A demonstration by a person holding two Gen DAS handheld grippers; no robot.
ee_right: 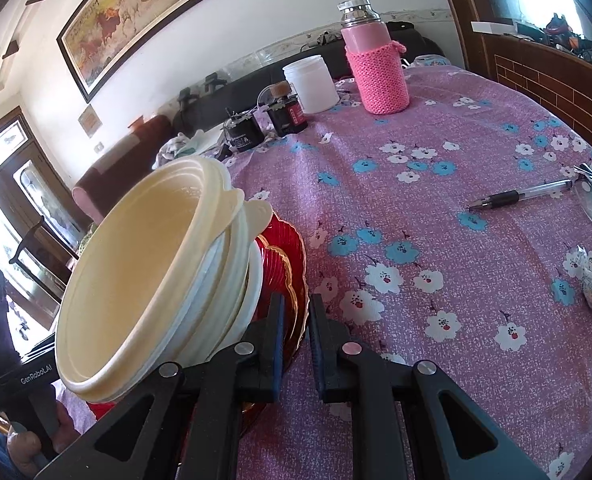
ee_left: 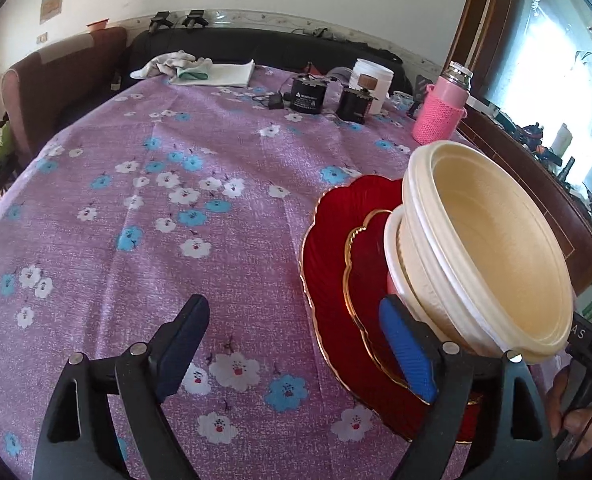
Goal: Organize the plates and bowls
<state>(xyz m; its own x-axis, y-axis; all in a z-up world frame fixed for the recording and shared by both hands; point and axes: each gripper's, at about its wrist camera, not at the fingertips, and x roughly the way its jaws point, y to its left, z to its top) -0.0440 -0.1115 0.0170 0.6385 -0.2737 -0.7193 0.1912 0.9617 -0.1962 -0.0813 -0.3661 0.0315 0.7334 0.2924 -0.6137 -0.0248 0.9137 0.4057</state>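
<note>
Cream plastic bowls (ee_left: 483, 248) stacked on scalloped red gold-rimmed plates (ee_left: 335, 248), tilted.
Left gripper (ee_left: 296, 356) gapes empty; right gripper (ee_right: 297, 344) pinches the plates' rim. Pink knit-sleeved flask (ee_right: 377, 64) stands near the tabletop's far edge.

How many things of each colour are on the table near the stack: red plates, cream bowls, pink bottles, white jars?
Red plates: 2, a smaller one lying on a larger one
Cream bowls: at least 2 nested; the exact number cannot be told
Pink bottle: 1
White jar: 1
Total: at least 6
</note>
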